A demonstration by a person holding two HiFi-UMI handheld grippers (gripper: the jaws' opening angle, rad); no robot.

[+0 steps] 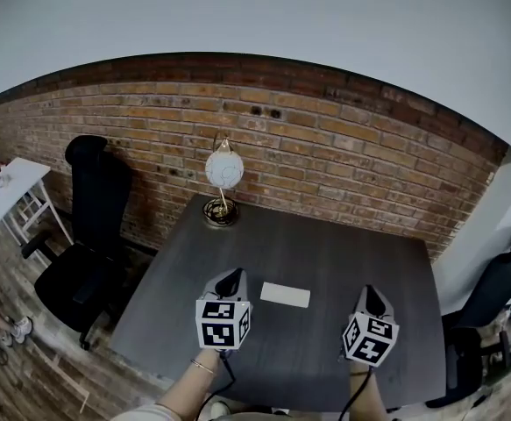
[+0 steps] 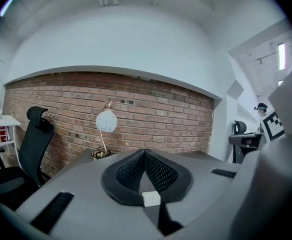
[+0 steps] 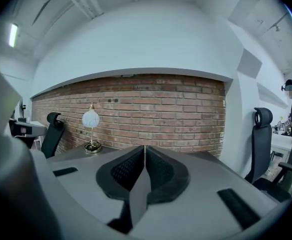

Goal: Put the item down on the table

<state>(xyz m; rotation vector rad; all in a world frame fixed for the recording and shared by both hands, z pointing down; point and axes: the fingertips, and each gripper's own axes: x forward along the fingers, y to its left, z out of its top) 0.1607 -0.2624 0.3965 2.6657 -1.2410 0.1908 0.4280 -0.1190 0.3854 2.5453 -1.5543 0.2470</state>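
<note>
Item (image 1: 285, 295) lies on table (image 1: 325, 244) between left gripper (image 1: 230, 280) and right gripper (image 1: 371, 295); all fingers (image 3: 161, 170) closed, empty.

Head camera looks down; both gripper cameras face the brick wall (image 2: 151, 109)

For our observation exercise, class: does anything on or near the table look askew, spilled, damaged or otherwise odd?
Nothing stands out. The lamp stands upright near the far edge of the table, and the white item lies flat on the table. Nothing looks spilled or broken.
</note>
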